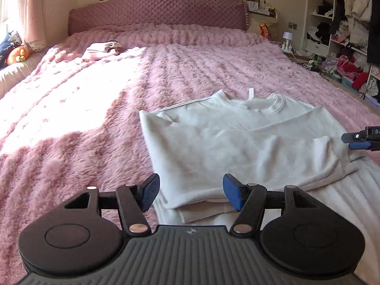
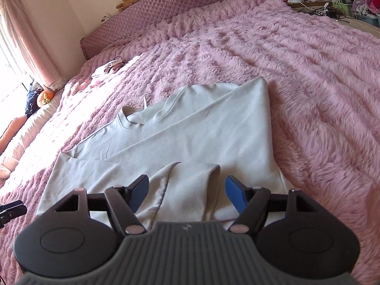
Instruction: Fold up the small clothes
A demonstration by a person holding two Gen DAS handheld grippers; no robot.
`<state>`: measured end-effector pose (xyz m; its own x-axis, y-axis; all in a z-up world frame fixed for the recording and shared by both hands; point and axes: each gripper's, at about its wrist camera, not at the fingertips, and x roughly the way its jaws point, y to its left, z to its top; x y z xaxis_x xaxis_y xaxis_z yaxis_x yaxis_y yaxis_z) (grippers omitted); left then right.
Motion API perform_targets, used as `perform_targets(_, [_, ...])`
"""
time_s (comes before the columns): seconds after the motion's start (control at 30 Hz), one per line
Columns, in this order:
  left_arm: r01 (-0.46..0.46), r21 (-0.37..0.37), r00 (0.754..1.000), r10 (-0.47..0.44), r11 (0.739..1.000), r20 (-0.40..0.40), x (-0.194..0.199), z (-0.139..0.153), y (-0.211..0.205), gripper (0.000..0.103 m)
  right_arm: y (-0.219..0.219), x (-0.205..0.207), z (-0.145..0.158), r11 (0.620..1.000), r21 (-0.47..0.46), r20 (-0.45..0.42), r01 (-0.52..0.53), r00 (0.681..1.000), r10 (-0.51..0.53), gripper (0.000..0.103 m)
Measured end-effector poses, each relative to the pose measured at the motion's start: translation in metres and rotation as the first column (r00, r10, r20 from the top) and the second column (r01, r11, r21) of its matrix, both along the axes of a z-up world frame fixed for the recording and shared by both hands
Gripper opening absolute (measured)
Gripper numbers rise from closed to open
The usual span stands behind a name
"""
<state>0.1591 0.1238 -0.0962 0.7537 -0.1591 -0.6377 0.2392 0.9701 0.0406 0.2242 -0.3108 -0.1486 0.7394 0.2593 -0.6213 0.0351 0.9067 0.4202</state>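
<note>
Both tools are spread wide with nothing between their pads. Left tool hovers over the near left corner of the shirt's hem; right tool hovers over the near right part, above a sleeve cuff folded across the body. Neither seems to touch the cloth, though I cannot be sure at the hem.

Shirt lies flat on the pink bed, collar away from me, hem toward me, over some white cloth at the bed's near edge. Both sides look already folded in: I see a long diagonal crease from the right sleeve laid across the chest, and the left edge is straight, so the outline is a narrow rectangle.

I judge the task about half done for this piece. What is left is to grip the hem corners and bring the bottom up toward the collar. Far up the bed, a small pale bundle may be a finished item.
</note>
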Motion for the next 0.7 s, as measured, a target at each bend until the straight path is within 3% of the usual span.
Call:
perform_targets(0.03, [-0.005, 0.069, 1.0, 0.006, 0.998, -0.013, 0.001, -0.003, 0.007, 0.072, 0.0, 0.005, -0.003, 1.0, 0.01, -0.013, 0.009, 1.0, -0.009, 0.068])
perform_targets(0.1, [-0.004, 0.136, 1.0, 0.008, 0.991, -0.03, 0.003, -0.008, 0.012, 0.072, -0.001, 0.014, -0.012, 0.999, 0.047, -0.047, 0.019, 0.999, -0.016, 0.068])
perform_targets(0.2, [0.028, 0.177, 0.998, -0.019, 0.984, -0.053, 0.007, -0.016, 0.009, 0.072, 0.0, 0.02, -0.019, 0.995, 0.081, -0.072, 0.05, 0.996, -0.044, 0.068])
perform_targets(0.27, [0.06, 0.221, 0.997, -0.049, 0.973, -0.057, 0.01, -0.025, 0.007, 0.072, 0.002, 0.021, -0.019, 0.995, 0.078, -0.074, 0.057, 0.996, -0.051, 0.06])
perform_targets(0.33, [0.082, 0.279, 0.996, -0.069, 0.957, -0.054, 0.014, -0.031, -0.001, 0.072, 0.005, 0.024, -0.019, 0.996, 0.071, -0.089, 0.05, 0.995, -0.044, 0.001])
perform_targets(0.4, [0.104, 0.297, 0.994, -0.091, 0.949, -0.06, 0.016, -0.036, -0.003, 0.072, 0.006, 0.023, -0.015, 0.997, 0.06, -0.082, 0.044, 0.996, -0.039, 0.0])
perform_targets(0.7, [0.139, 0.321, 0.99, -0.138, 0.937, -0.029, 0.019, -0.046, -0.007, 0.072, -0.019, 0.021, 0.055, 0.996, 0.041, 0.146, 0.074, 0.986, -0.079, 0.0])
